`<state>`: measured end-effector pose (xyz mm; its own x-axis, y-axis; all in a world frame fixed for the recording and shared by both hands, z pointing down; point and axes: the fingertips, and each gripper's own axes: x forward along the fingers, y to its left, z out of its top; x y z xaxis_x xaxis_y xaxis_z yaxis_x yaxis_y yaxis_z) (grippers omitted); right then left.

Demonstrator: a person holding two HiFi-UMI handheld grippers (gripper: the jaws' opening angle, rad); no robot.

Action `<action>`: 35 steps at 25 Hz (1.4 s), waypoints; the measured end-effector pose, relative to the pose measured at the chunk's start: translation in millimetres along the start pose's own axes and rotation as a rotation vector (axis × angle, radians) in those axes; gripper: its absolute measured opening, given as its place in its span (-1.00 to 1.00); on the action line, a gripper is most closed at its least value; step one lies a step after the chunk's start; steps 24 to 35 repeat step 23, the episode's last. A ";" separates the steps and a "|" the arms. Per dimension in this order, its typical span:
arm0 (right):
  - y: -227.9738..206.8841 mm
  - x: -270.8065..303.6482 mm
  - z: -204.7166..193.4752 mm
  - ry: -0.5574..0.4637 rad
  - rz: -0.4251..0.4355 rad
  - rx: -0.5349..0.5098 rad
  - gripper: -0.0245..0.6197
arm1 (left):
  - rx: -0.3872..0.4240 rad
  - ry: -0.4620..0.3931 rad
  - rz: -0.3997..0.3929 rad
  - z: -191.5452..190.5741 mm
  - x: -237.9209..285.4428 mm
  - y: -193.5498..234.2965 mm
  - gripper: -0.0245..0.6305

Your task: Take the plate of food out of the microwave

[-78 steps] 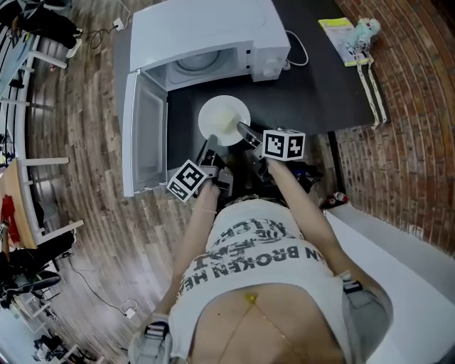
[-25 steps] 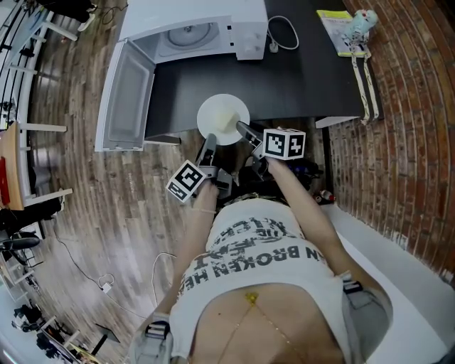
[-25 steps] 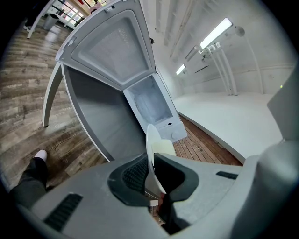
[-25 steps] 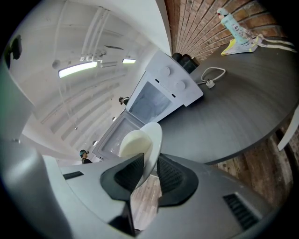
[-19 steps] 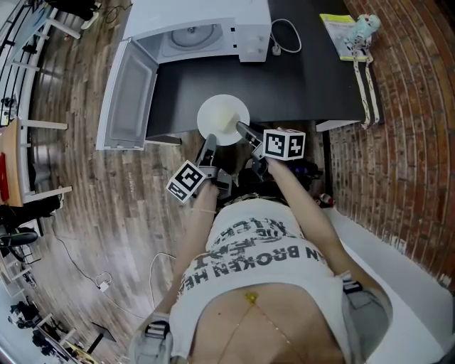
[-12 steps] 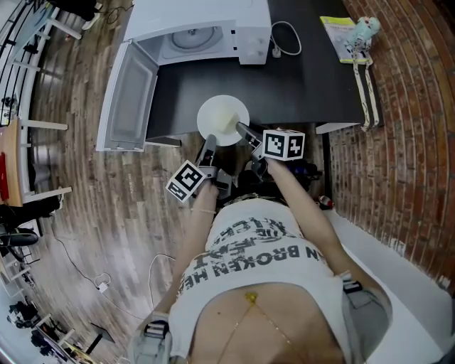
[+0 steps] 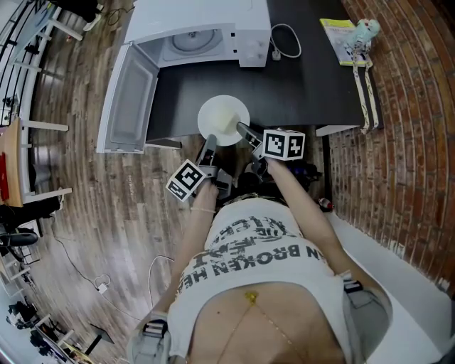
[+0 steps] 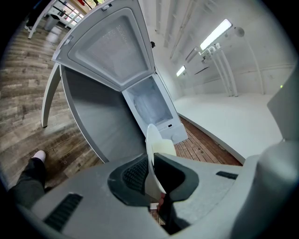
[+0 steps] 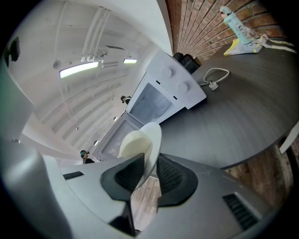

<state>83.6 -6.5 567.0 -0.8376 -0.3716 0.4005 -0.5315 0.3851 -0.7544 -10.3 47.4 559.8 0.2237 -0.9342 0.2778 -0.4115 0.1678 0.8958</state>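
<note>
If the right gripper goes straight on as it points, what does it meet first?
Its fingers, just tightened on the plate, head over the tabletop toward the open microwave; depth unclear, the tabletop may come first.

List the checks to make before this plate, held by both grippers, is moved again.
1. Left gripper clamped on plate rim: ok.
2. Right gripper clamped on rim: ok, jaws have just been closing further.
3. Plate out of microwave: ok.
4. Table bare ahead of plate: ok.
5. Plate level: cannot tell.
6. Microwave door shut: not ok, open.
</note>
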 end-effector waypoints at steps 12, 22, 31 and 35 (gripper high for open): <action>-1.7 1.0 0.5 0.003 -0.001 0.008 -0.67 | 0.001 0.003 0.002 0.3 1.9 0.4 -0.82; -2.6 3.1 0.9 0.004 -0.002 0.010 -0.67 | -0.003 0.005 0.004 1.5 3.4 1.7 -0.82; -2.8 3.5 1.0 0.004 -0.002 0.011 -0.67 | -0.004 0.005 0.004 1.7 3.8 1.9 -0.82; -2.8 3.5 1.0 0.004 -0.002 0.011 -0.67 | -0.004 0.005 0.004 1.7 3.8 1.9 -0.82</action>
